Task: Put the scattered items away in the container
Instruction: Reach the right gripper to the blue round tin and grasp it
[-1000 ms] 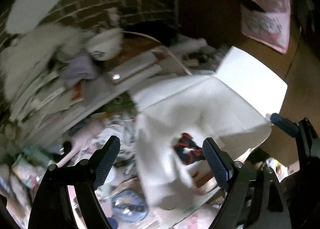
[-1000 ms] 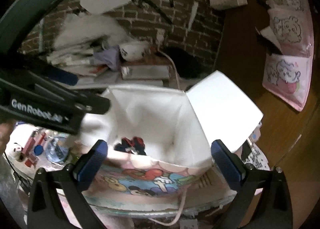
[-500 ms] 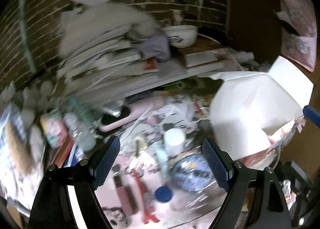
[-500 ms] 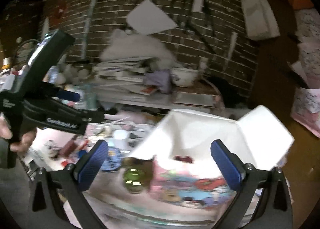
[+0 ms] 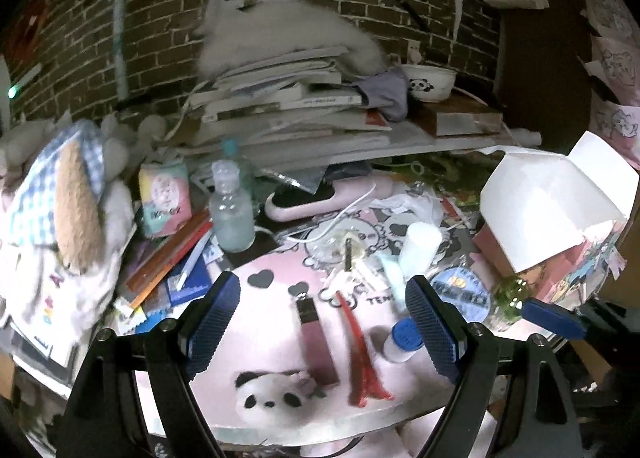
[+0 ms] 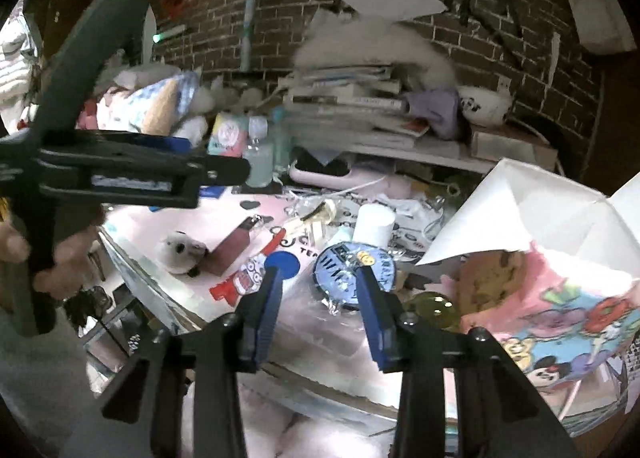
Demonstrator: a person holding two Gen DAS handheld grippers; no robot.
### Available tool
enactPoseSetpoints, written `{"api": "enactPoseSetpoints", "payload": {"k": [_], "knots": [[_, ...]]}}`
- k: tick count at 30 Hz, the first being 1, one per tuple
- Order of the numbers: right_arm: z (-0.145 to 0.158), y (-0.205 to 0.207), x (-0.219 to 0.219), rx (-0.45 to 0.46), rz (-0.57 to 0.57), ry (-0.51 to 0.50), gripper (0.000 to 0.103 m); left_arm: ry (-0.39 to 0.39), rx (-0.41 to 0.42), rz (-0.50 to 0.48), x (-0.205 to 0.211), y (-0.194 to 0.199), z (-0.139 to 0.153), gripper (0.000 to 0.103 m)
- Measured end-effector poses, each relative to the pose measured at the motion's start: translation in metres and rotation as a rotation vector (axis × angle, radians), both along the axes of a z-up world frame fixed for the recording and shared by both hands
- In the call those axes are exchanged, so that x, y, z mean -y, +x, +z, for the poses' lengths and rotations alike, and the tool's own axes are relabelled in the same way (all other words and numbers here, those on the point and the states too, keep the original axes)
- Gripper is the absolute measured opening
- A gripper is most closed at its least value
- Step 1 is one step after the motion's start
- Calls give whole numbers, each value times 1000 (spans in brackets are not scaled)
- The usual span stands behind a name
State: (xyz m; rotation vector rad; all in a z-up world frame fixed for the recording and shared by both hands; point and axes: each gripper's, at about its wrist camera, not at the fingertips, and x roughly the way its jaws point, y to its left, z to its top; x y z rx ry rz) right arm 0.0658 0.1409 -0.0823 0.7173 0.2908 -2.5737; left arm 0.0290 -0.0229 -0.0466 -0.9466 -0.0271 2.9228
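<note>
**Both grippers off the container, over the scatter**

While the container (image 5: 552,202) sat centred in both views 1.0 s ago, it now stands at the right edge of the table (image 5: 256,322), flaps up. Scattered items lie left of it: maroon case (image 5: 316,338), red clip (image 5: 360,354), panda plush (image 5: 272,398), blue-capped bottle (image 5: 402,340), round blue tin (image 6: 352,272).

Left gripper (image 5: 322,328) hovers over the case and clip, jaws spread wide, empty. Right gripper (image 6: 320,312) hangs above the tin, jaws narrower than before, gripping nothing. A hand (image 6: 44,266) holds the left gripper's handle.
</note>
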Motion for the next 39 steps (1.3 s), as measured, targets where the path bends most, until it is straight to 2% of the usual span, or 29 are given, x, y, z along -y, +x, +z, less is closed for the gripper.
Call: {"api": "enactPoseSetpoints", "payload": {"k": [6, 12, 13, 14, 16, 21, 27, 29, 39], "knots": [[-11, -26, 7, 37, -44, 11, 32, 47, 29, 10, 17, -3, -19, 83], [-19, -42, 10, 15, -111, 73, 34, 70, 18, -3, 24, -8, -26, 83], [-19, -44, 10, 9, -123, 85, 42, 71, 15, -5, 24, -8, -27, 83], [-19, -45, 11, 3, -133, 95, 58, 71, 13, -5, 24, -9, -27, 83], [-20, -47, 10, -7, -150, 95, 71, 72, 10, -8, 24, -9, -29, 83], [-28, -59, 12, 21, -165, 125, 70, 83, 18, -6, 25, -12, -32, 83], [-32, -66, 9, 52, -166, 87, 70, 95, 25, -6, 29, -16, -36, 83], [-33, -65, 9, 56, -163, 75, 66, 99, 29, -7, 30, -17, -37, 83], [-31, -59, 10, 35, -155, 46, 59, 102, 30, -7, 29, -19, -38, 83]]}}
